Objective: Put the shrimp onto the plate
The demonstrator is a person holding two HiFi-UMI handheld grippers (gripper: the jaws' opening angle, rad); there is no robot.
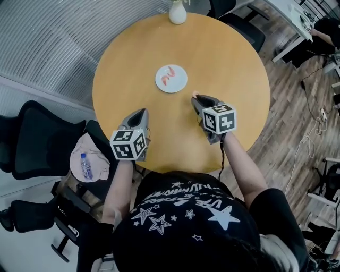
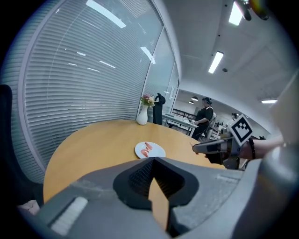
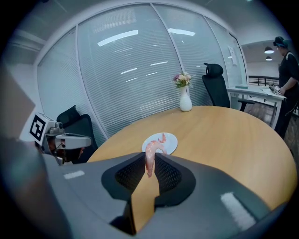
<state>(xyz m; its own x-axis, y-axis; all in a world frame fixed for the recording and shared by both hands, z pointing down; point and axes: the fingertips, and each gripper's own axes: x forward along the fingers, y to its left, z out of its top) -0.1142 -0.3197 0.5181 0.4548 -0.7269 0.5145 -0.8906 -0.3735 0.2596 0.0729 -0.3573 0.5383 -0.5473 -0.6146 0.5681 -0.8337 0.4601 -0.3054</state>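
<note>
— Start at the far left. What sits out beyond the left gripper (image 1: 139, 111)?

— Off its left side, clear of the table (image 1: 223, 58), a black chair (image 1: 32, 138), and behind it a water bottle (image 1: 86, 166) lying on a pale cloth.

— And the left gripper itself?

— It hangs over the near edge of the round wooden table. In its own view the left gripper (image 2: 153, 158) has its jaws brought together at the tips, with nothing between them.

— Where is the plate from there?

— The white plate (image 1: 178, 85) lies ahead of the left gripper and a little to its right, well apart from it. Two plated shrimp (image 1: 168, 76) lie on it; the left gripper view shows the plated shrimp (image 2: 146, 148) toward the left half of the plate (image 2: 158, 151).

— Anything past the plate?

— A white vase (image 1: 177, 13) with flowers at the table's far edge, straight beyond the plate as seen from both grippers.

— Now the right gripper (image 1: 196, 96).

— Its jaws are clamped on a pink held shrimp (image 3: 149, 158), which stands upright between the tips, its curled end poking above them. The right gripper (image 3: 149, 156) points at the plate (image 3: 170, 140), which lies just ahead and slightly to its left, not touching. In the head view the held shrimp (image 1: 195, 94) shows as a pink speck at the tips, short of the plate's rim.
</note>
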